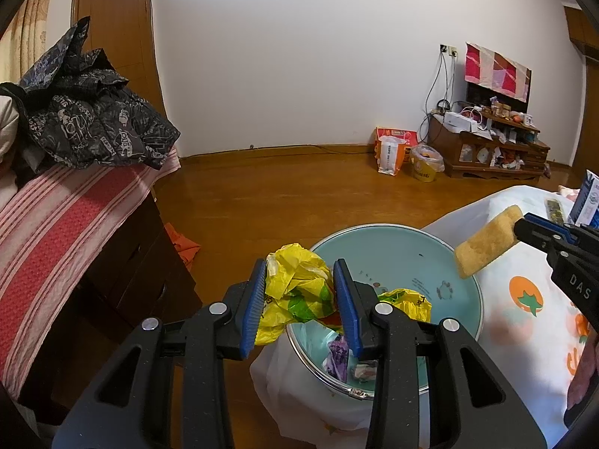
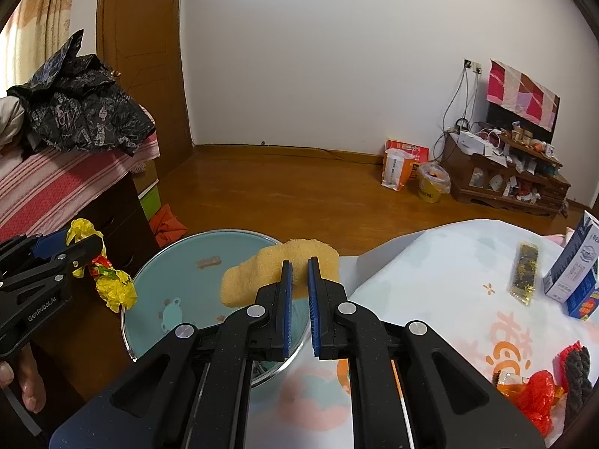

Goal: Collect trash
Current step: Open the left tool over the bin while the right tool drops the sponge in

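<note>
A light blue trash bin (image 1: 393,254) with a metal rim stands beside the table; it also shows in the right wrist view (image 2: 194,262). My left gripper (image 1: 299,284) is shut on a crumpled yellow plastic bag (image 1: 295,280) above the bin's near rim; the bag also shows in the right wrist view (image 2: 112,284). My right gripper (image 2: 299,277) is shut on a yellow sponge (image 2: 277,269) and holds it over the bin; the sponge also shows in the left wrist view (image 1: 486,247). Some wrappers (image 1: 344,355) lie in the bin's bottom.
The table with a white printed cloth (image 2: 449,299) holds a milk carton (image 2: 576,273), a dark snack packet (image 2: 524,273) and red wrappers (image 2: 539,396). A bed with a striped cover (image 1: 56,232) and dark jacket (image 1: 86,112) stands left. A TV stand (image 1: 494,149) is at the far wall.
</note>
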Tool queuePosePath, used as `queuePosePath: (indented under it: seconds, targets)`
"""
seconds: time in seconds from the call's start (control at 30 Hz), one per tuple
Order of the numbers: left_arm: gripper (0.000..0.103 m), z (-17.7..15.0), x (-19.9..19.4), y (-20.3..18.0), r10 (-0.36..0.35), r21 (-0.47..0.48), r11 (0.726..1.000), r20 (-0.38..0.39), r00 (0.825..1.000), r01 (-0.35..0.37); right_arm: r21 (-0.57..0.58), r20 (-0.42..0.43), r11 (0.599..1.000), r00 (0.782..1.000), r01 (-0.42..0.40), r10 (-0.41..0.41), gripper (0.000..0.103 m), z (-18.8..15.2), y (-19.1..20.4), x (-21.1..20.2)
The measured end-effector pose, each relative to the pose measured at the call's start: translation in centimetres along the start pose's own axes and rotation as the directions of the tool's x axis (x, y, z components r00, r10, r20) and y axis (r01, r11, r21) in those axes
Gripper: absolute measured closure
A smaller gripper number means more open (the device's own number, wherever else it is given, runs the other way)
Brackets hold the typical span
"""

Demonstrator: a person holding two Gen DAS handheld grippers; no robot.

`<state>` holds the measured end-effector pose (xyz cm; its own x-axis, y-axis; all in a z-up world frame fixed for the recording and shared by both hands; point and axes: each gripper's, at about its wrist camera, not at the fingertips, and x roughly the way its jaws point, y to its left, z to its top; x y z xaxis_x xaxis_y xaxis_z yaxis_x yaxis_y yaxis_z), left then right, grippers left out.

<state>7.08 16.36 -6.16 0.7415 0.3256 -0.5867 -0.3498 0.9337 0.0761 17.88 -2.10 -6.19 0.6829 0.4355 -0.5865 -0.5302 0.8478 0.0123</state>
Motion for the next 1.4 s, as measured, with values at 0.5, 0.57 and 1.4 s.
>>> queuePosePath:
  seconds: [0.5,0.57,1.4]
  targets:
    - [0.051,-0.7,0.9,-0.8,-0.088,-0.002,0.996,-0.044,0.995,0.088,0.006,-0.042,1.000,0.999,-0.012,0.012,0.064,-0.8,0.1,1.3]
    - [0.051,-0.9,1.2,-1.1,-0.097,0.002,0.995,-0.057,0.994,0.097,0.018,-0.043,1.000,0.999,-0.001,0.002,0.064,-1.0,-0.2,1.1]
    - [0.034,-5.7,-4.9,-18.1,-0.336,0.306,0.883,-0.120,0.934,0.356,0.265,-0.072,0.829,0.868,0.492,-0.492,0.051,-14.3,-20.0,-23.1]
